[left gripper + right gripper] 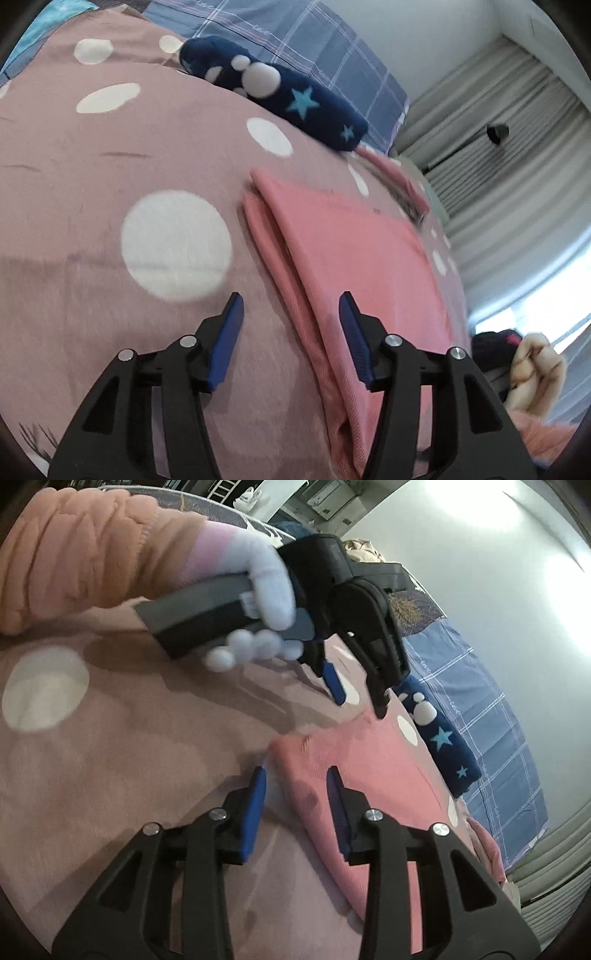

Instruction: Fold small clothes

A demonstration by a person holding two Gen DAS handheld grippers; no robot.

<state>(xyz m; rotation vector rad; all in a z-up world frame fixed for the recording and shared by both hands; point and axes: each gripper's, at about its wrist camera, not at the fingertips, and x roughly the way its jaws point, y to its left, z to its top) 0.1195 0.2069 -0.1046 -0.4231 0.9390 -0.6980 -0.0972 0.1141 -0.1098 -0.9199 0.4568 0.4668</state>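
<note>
Both tongs stand spread and hold nothing. The left tongs [291,306] hang just above the folded pink garment [354,251], one blue pad over its layered edge, the other over the bedspread [92,177]. The right tongs [295,779] straddle the garment's near corner (contact cannot be told). The garment is finely ribbed, flat, with stacked folds along one side. It lies on the dusty-pink, white-dotted bedspread; a navy star-printed piece [295,99] lies well apart toward the checked blue pillow [295,33].
</note>
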